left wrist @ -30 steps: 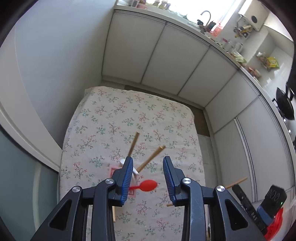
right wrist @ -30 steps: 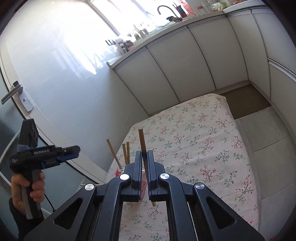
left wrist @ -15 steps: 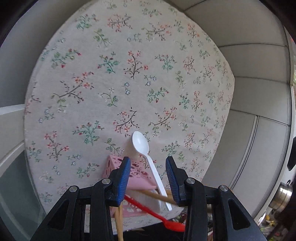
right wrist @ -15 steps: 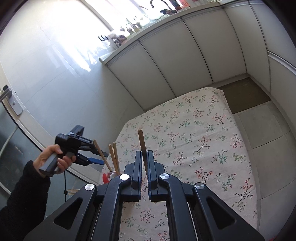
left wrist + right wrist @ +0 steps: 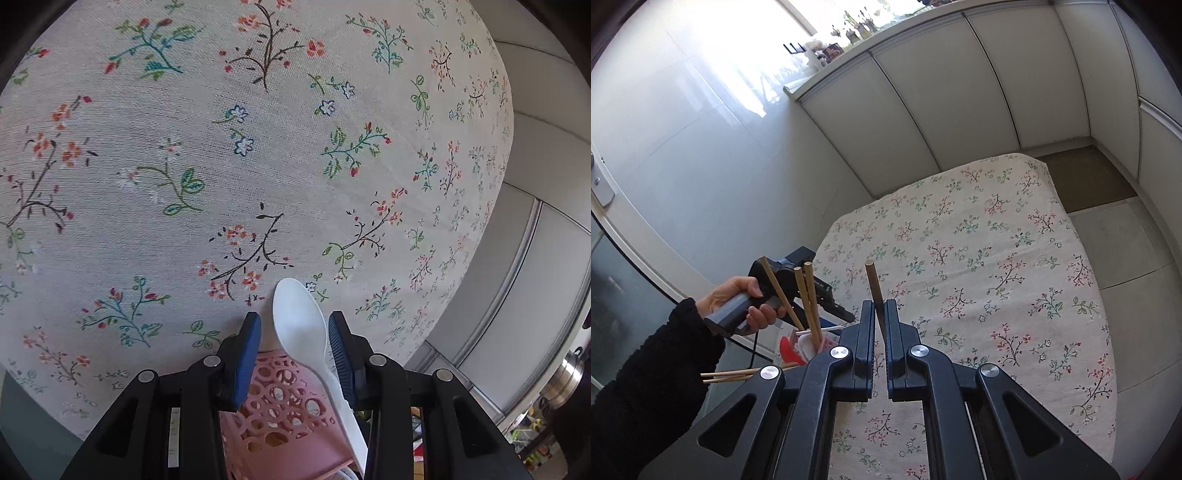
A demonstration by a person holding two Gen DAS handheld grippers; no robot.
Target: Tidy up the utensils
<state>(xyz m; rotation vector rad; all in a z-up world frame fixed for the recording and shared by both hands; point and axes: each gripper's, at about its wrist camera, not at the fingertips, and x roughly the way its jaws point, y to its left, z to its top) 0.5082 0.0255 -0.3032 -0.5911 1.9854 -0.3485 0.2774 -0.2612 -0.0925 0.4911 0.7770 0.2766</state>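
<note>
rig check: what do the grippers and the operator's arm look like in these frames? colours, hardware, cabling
Left gripper: black angular linkage frame, silver round pivot bolts, blue ribbed finger pads. Right gripper: same black frame and silver bolts, dark pads. Seen from the right wrist, the left hand is bare, on a grey handle with a black cable below; black knit sleeve.

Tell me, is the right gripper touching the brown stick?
Touching. The right wrist view shows the right gripper shut on the brown stick, both pads pressed against it.
</note>
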